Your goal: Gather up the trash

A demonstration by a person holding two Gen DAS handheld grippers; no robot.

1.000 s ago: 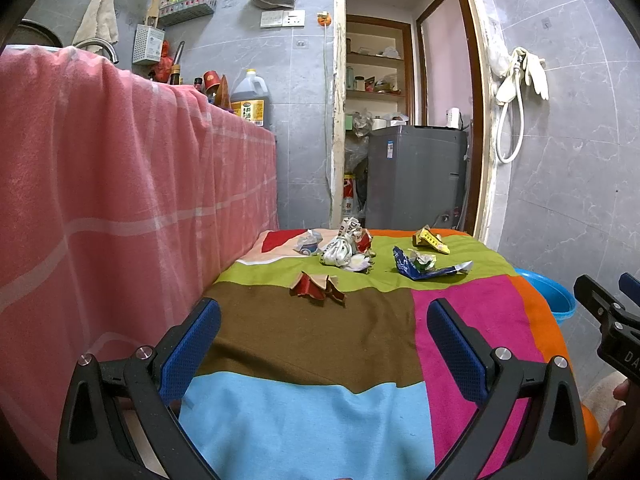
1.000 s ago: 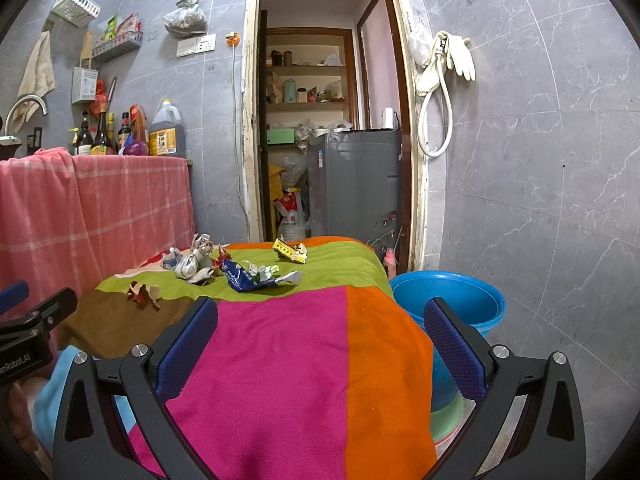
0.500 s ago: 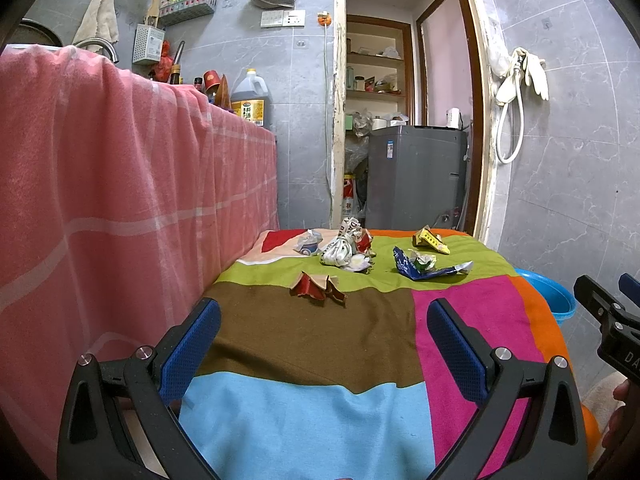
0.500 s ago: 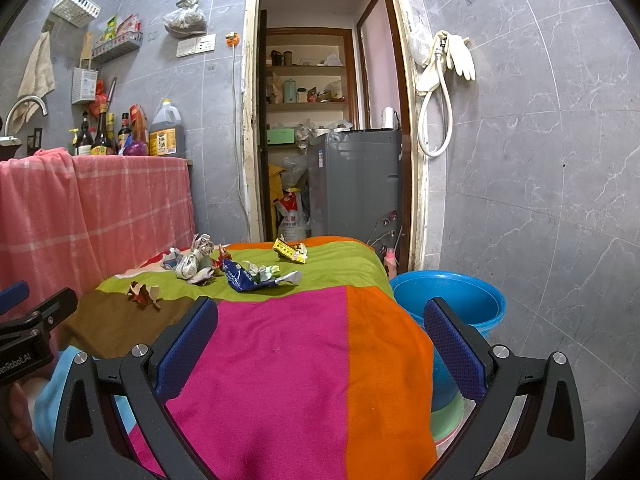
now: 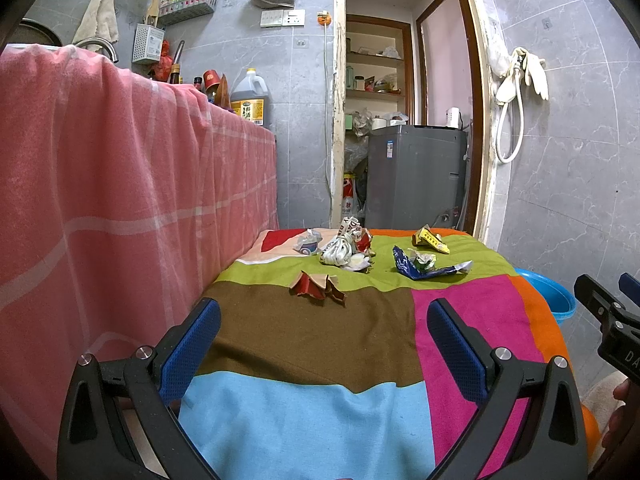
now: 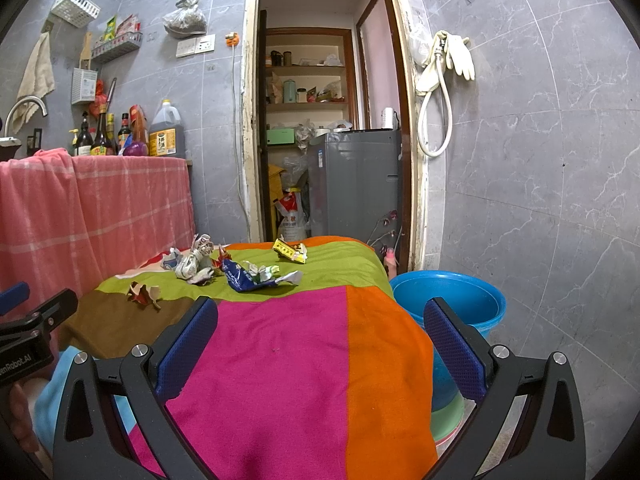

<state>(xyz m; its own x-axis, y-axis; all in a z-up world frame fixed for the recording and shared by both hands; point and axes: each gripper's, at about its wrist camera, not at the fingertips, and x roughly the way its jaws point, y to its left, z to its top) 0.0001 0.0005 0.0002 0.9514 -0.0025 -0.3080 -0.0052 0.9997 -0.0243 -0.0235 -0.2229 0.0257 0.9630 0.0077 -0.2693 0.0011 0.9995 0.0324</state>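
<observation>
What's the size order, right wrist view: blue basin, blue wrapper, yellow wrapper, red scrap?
1. blue basin, by far the largest
2. blue wrapper
3. yellow wrapper and red scrap: they look alike, and the yellow one lies farther off, so I will not rank them.

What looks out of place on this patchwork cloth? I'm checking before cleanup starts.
Crumpled wrappers litter the far end of the colourful patchwork cloth: a red-brown torn scrap, a white crumpled wad, a blue foil wrapper and a yellow crushed packet. Nothing looks spilled.
</observation>
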